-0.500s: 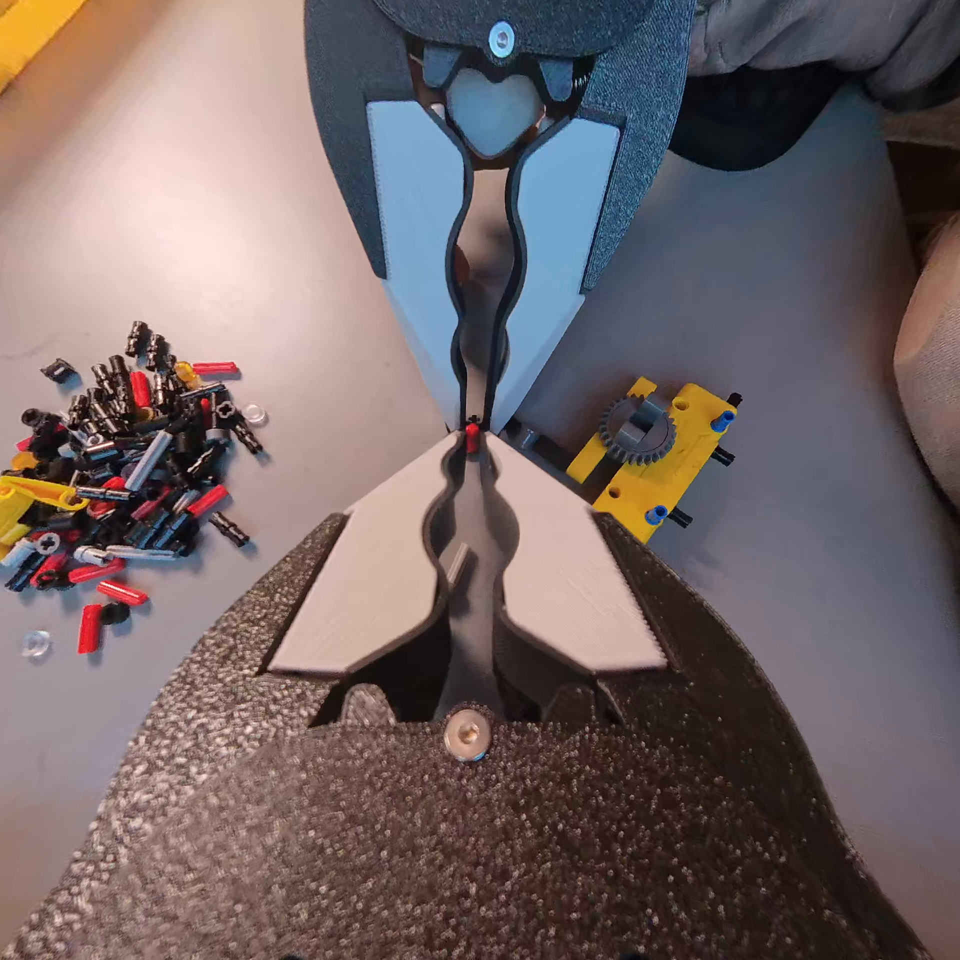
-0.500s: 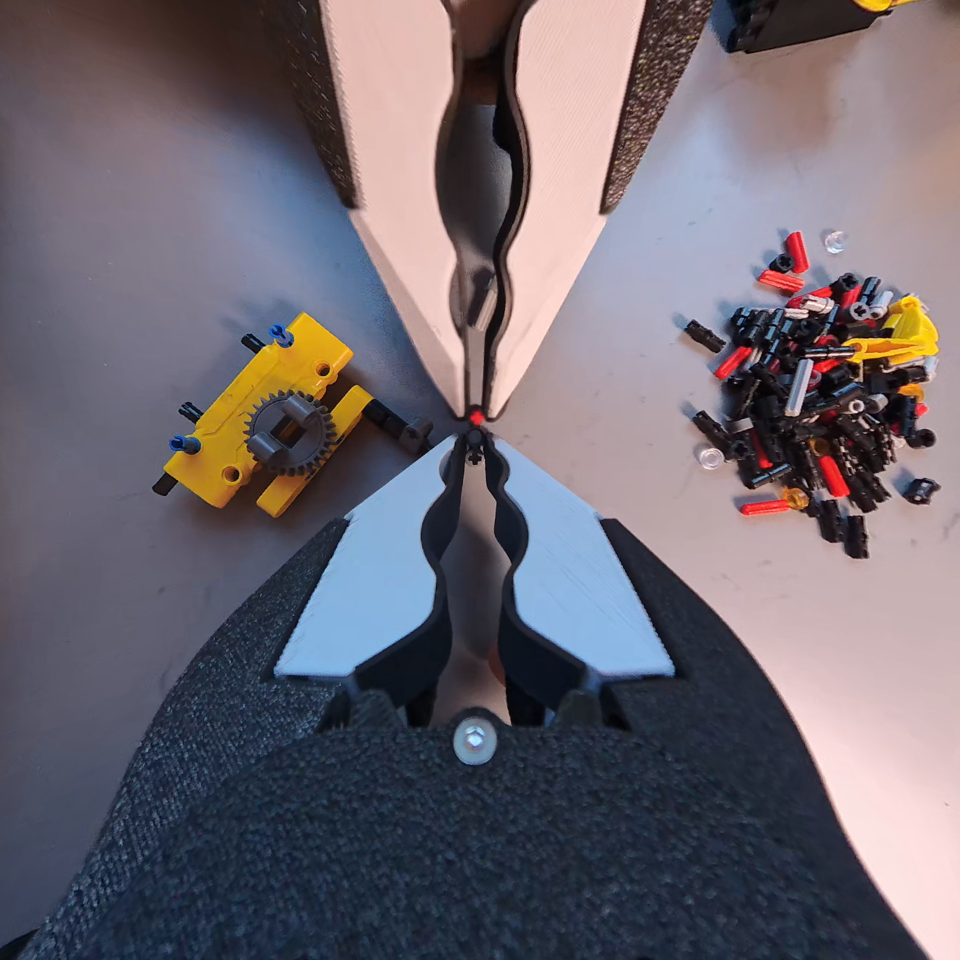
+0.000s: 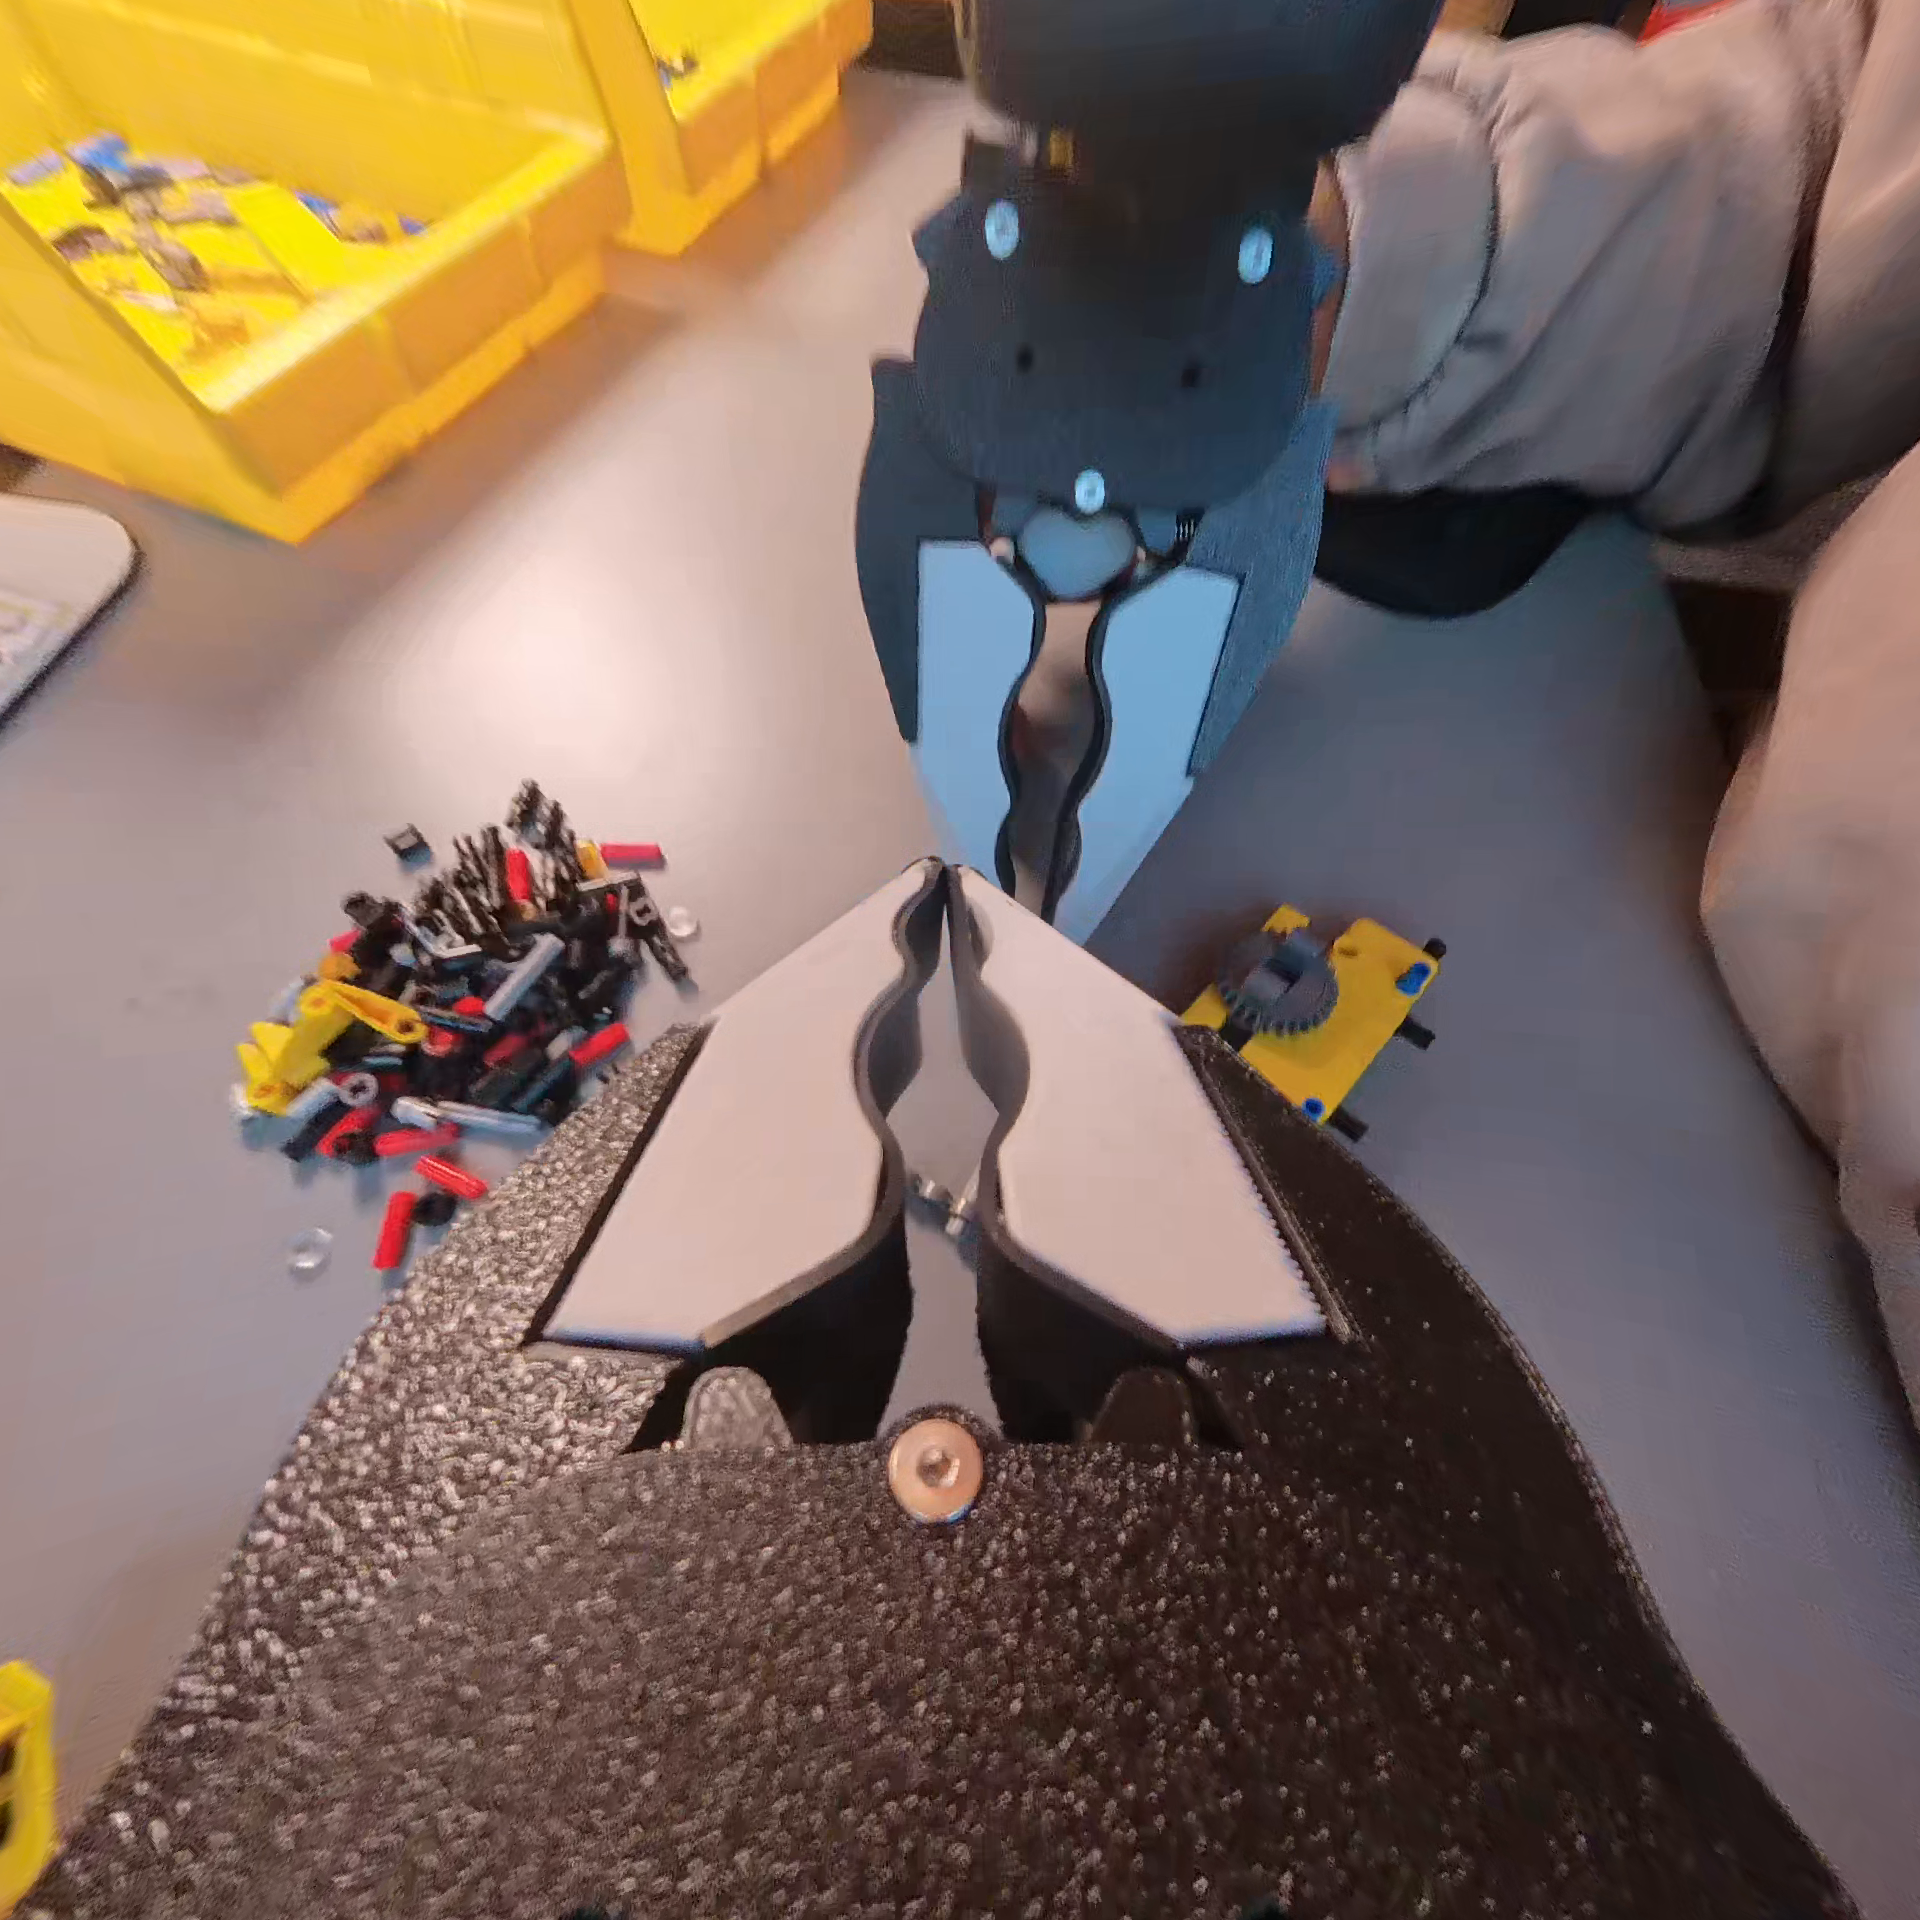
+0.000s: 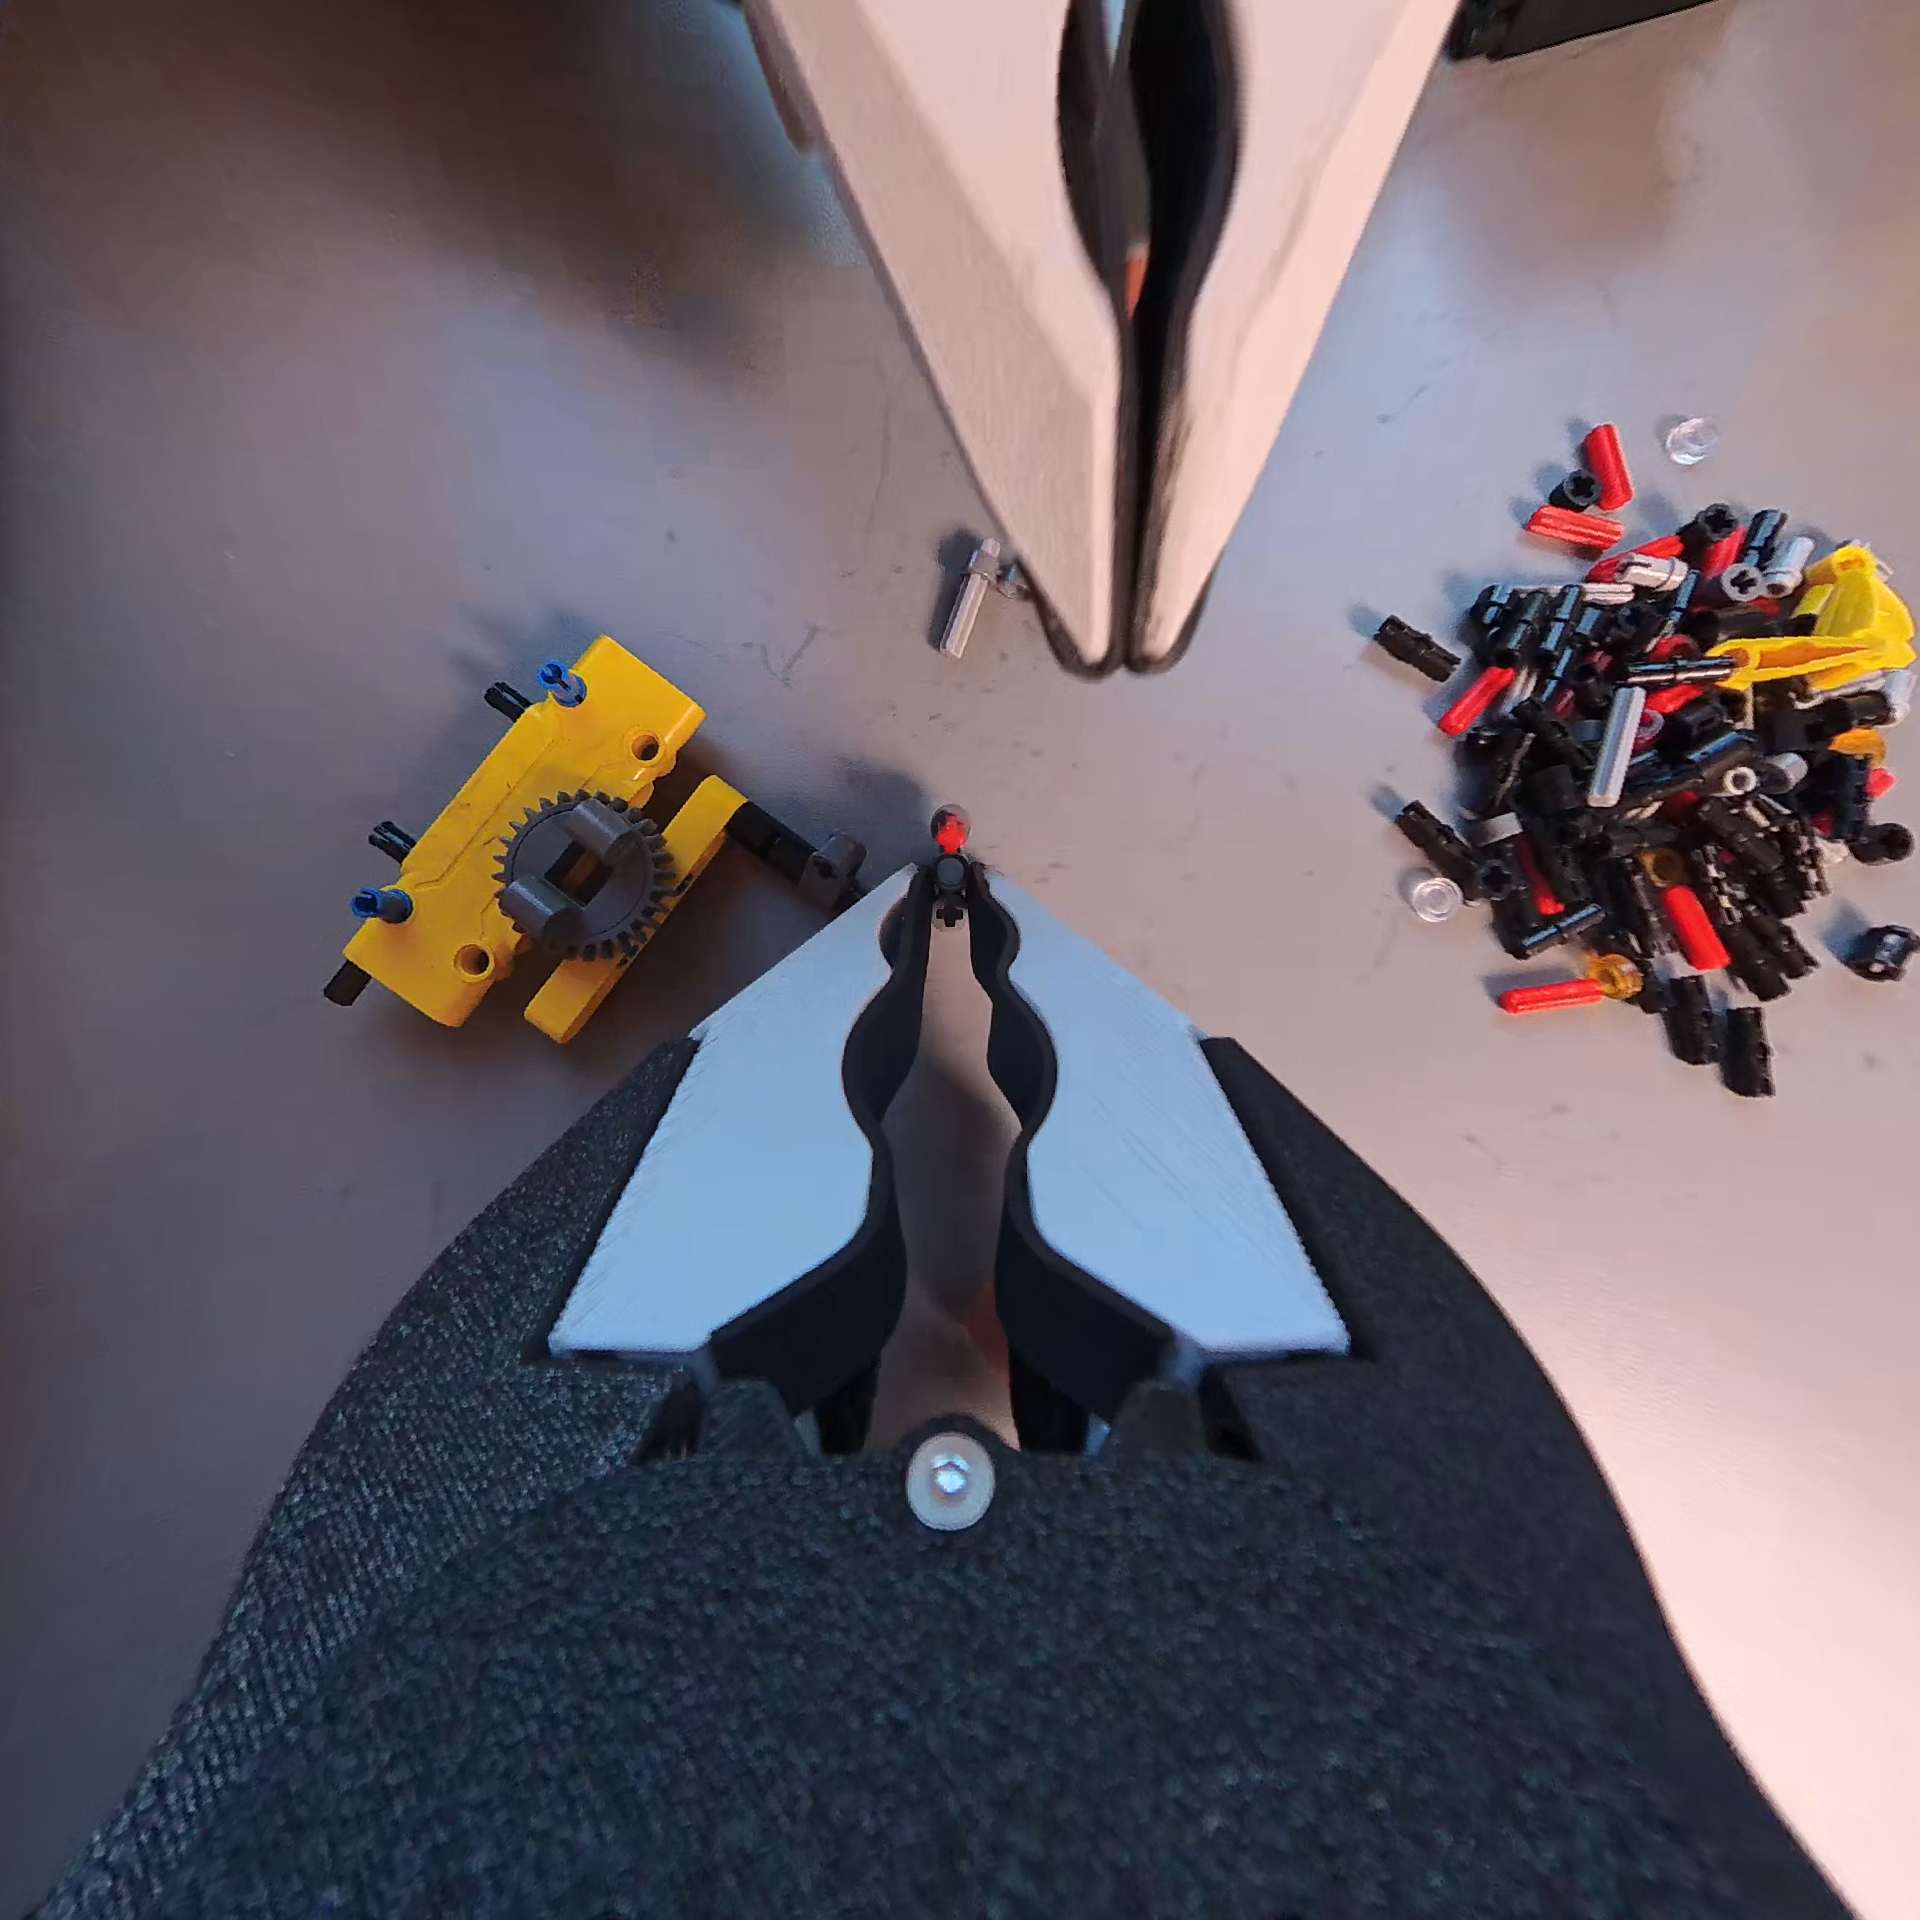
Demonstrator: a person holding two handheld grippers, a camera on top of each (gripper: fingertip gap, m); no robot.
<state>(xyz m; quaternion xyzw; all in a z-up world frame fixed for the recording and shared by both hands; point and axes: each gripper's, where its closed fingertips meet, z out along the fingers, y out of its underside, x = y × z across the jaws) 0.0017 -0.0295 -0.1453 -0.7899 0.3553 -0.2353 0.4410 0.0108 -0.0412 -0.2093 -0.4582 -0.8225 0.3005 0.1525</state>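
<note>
Left gripper (image 3: 940, 878): jaws drawn together to the very tips; nothing seen between them in either view
Left gripper position: raised off the grey table (image 4: 312, 312), tip pointing toward the right gripper (image 4: 948, 883), the two tips near one another but apart
Right gripper: closed on a small black-and-red pin (image 4: 948, 836), pinched at the extreme tip, red end projecting forward beyond the fingers
Held piece, location: clear of the table, in the open space between the two tips, just beside the dark end of the yellow assembly (image 4: 540, 842)
Loose grey pin (image 4: 971, 592): lying flat on the table just beside the left gripper's tip; not held by either tool
Yellow assembly, condition: lying flat, a dark grey gear (image 4: 577, 883) seated on its upper face, blue and black pins standing out along its edges, a black axle with a grey end piece extending toward the right gripper
Parts pile (image 4: 1683, 769): loose heap of black, red, grey and yellow small pieces, with a few clear round studs at its fringe; well apart from both tips, on the side opposite the assembly
Surface: smooth matt grey table, lightly scuffed
Surroundings: yellow storage bins (image 3: 312, 312) at the far edge, holding printed packets; a grey sleeve (image 3: 1558, 312) behind the right gripper
Image quality: left wrist view blurred toward the far end; fine detail there not reliable
</note>
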